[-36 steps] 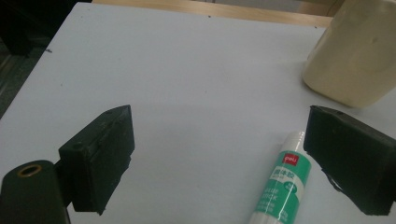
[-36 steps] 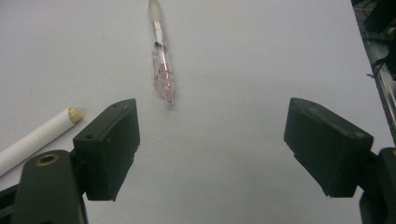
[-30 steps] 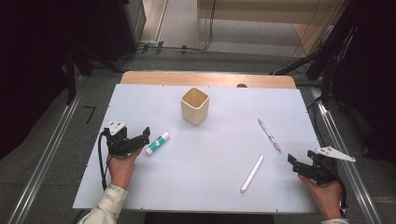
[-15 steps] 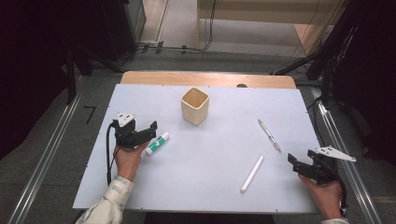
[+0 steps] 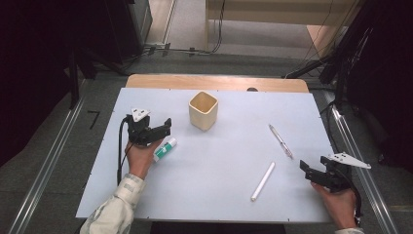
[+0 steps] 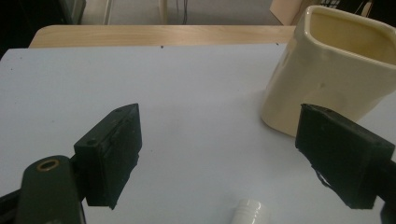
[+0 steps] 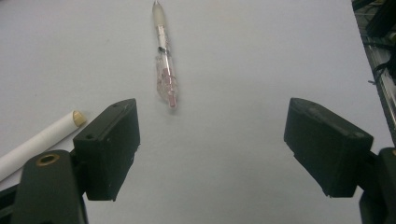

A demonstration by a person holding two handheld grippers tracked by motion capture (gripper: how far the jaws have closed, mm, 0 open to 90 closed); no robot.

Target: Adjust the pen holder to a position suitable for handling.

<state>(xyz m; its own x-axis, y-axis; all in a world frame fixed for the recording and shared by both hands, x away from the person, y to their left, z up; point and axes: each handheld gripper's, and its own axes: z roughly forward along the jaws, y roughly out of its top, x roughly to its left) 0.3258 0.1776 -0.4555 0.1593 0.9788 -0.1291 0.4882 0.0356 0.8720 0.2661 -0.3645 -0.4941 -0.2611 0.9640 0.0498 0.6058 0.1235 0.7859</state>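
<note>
High view: my left gripper [image 5: 164, 128] hovers with fingers spread just above the tube [image 5: 164, 149], which lies on the tabletop [image 5: 214, 195] near the cup [image 5: 203, 110]. My right gripper [image 5: 306, 168] waits, fingers released, by the pen [image 5: 280, 140] and stick [image 5: 263, 181]. Nothing is picked up yet; I judge everything is left.

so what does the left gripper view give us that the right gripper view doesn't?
Left gripper view: the cream square cup close up past its jaws, the white cap end of the glue stick at the bottom edge between them, and the wooden table edge beyond the sheet. Right gripper view: a clear pen lying ahead and the tip of a white stick at left. Both share the white sheet and a pair of open black jaws holding nothing.
</note>
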